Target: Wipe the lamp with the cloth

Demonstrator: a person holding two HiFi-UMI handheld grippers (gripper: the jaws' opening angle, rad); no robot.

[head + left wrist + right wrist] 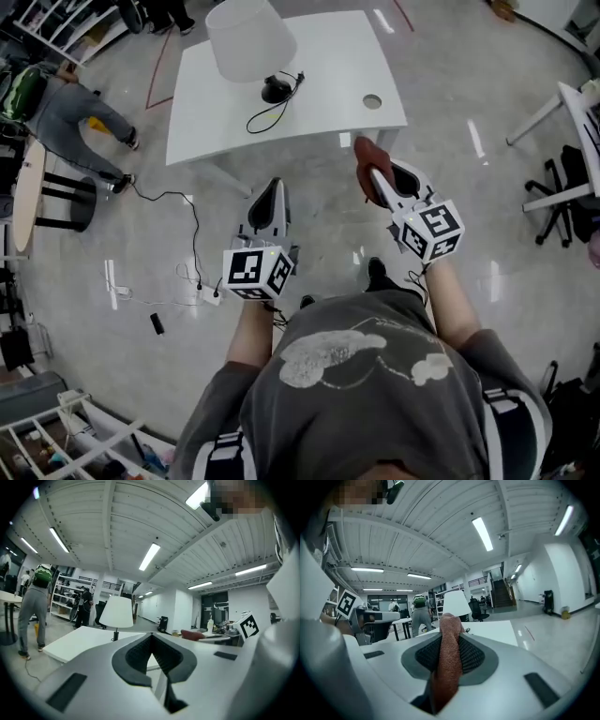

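Lamp [249, 39] far left on white table [328, 75], cord [267, 114] trailing near | right gripper [375, 174] clamped on cloth [364, 150], near table edge | left gripper [273, 187] jaws together, empty

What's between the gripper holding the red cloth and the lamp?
Head view: only bare table and a black cord lie between the right gripper, shut on the cloth, and the lamp.

Open office-like lab: white desk [328, 66], swivel chair [562, 202], storage shelves [63, 599], ceiling strip lights [150, 556], polished floor [122, 347].
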